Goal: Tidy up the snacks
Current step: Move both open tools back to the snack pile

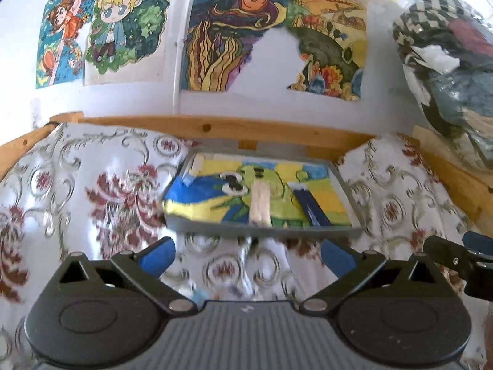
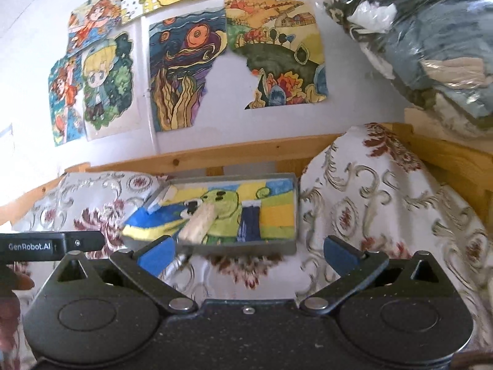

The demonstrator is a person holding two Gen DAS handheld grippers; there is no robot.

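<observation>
the tray (image 1: 345,182) sits at the back of the bed, against the wooden rail (image 1: 215,128), with a colourful drawing lining its bottom. in it i can see a pale snack bar (image 1: 260,203) lying near the middle, a dark blue packet (image 1: 311,208) just to its right, and a small whitish piece (image 2: 158,201) at the far left corner. so i judge the sorting is well on: at least these snacks are already in the tray. whether more are left i cannot say; something small and blurred lies on the patterned cloth (image 1: 92,185) just in front of the tray, too smeared to name, and it may be a snack.

my left hand-held gripper (image 1: 246,254) hangs low over the cloth in front of the tray, jaws wide apart, holding nothing. my right hand-held gripper (image 2: 246,256) is beside it, also spread and empty, aimed at the same tray. both are free for the next pick.
</observation>
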